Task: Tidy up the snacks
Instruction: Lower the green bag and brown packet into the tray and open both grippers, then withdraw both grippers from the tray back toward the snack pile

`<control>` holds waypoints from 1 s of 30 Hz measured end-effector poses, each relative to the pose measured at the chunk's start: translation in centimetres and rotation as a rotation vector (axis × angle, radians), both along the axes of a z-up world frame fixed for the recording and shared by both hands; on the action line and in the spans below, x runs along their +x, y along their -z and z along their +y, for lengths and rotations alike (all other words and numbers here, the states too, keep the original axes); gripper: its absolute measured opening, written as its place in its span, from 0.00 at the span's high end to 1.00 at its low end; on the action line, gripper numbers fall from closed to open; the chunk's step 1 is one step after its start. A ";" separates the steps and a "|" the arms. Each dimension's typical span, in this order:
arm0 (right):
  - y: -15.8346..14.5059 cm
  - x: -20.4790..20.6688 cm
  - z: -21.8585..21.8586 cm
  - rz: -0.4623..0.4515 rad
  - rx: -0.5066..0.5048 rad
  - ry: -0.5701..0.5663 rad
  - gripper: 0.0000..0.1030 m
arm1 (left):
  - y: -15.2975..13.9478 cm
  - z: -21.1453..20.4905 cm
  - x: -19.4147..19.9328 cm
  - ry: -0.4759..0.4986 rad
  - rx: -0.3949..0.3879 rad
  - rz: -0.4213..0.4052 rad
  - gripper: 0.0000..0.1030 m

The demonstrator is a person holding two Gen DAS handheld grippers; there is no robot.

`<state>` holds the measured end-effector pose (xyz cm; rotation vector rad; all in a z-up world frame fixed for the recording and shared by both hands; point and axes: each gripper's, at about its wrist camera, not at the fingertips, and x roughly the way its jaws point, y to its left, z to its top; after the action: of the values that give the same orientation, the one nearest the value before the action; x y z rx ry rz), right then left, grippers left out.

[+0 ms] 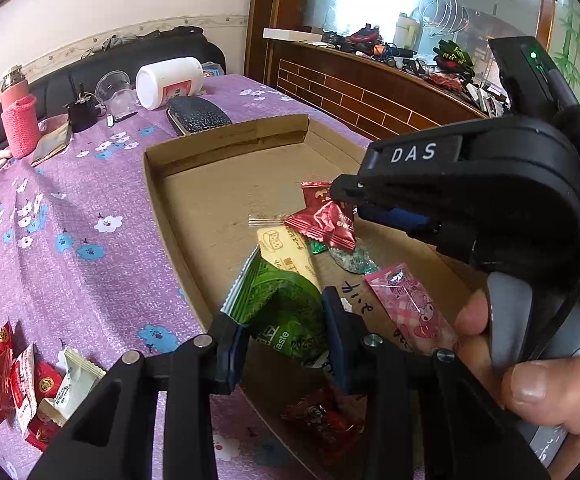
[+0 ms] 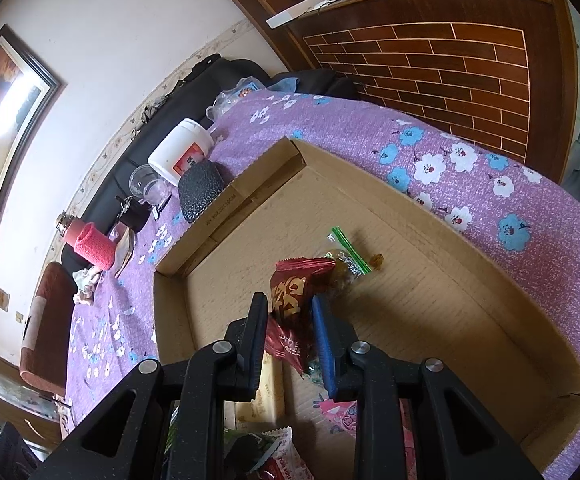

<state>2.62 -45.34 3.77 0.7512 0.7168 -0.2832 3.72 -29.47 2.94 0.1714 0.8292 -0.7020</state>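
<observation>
Left wrist: green snack packet (image 1: 280,312) pinched between left hand-held gripper (image 1: 286,334) pads, over cardboard tray (image 1: 226,148); light, crinkly, slippery film, best taken mid-body. Right wrist: red snack packet (image 2: 290,290) clamped in right hand-held gripper (image 2: 288,334), equally soft, crushable.

The shallow box (image 1: 226,200) at mid-frame is matt brown corrugated cardboard. Beneath it the purple tablecloth (image 1: 70,240) looks like coarse, faintly glittering cloth. The green snack packet (image 1: 282,308) at lower centre and the red wrapper (image 2: 294,288) are glossy crinkled foil-plastic. Upper left, the pink bottle sleeve (image 1: 20,126) seems knitted. The wall panel (image 2: 450,68) at upper right is polished wood.
</observation>
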 end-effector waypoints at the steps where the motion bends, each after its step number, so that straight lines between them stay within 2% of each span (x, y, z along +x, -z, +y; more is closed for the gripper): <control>1: -0.1 -0.1 0.0 -0.001 -0.002 0.003 0.76 | 0.0 0.0 -0.1 0.000 -0.001 0.000 0.68; 5: -0.5 -0.3 0.1 -0.012 -0.016 0.011 0.72 | 0.0 0.0 0.2 -0.004 -0.010 0.009 0.63; 10: -1.1 -0.8 0.0 -0.035 -0.025 0.031 0.57 | -0.2 0.3 0.3 -0.013 -0.025 0.011 0.56; 14: -1.7 -1.3 0.1 -0.063 -0.040 0.046 0.56 | -0.4 0.7 0.6 -0.018 -0.045 0.025 0.52; 22: -3.0 -2.1 0.5 -0.129 -0.068 0.063 0.54 | -1.4 1.7 0.8 -0.059 -0.094 -0.001 0.42; 24: -3.3 -2.1 0.9 -0.132 -0.091 0.062 0.51 | -1.7 2.1 0.9 -0.078 -0.104 -0.010 0.41; 30: -4.0 -2.3 1.6 -0.174 -0.111 0.046 0.50 | -2.6 3.3 1.6 -0.149 -0.128 -0.032 0.41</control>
<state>0.34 -43.78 7.76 0.6778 0.5157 -0.2934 5.31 -26.13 5.59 0.0055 0.7559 -0.6084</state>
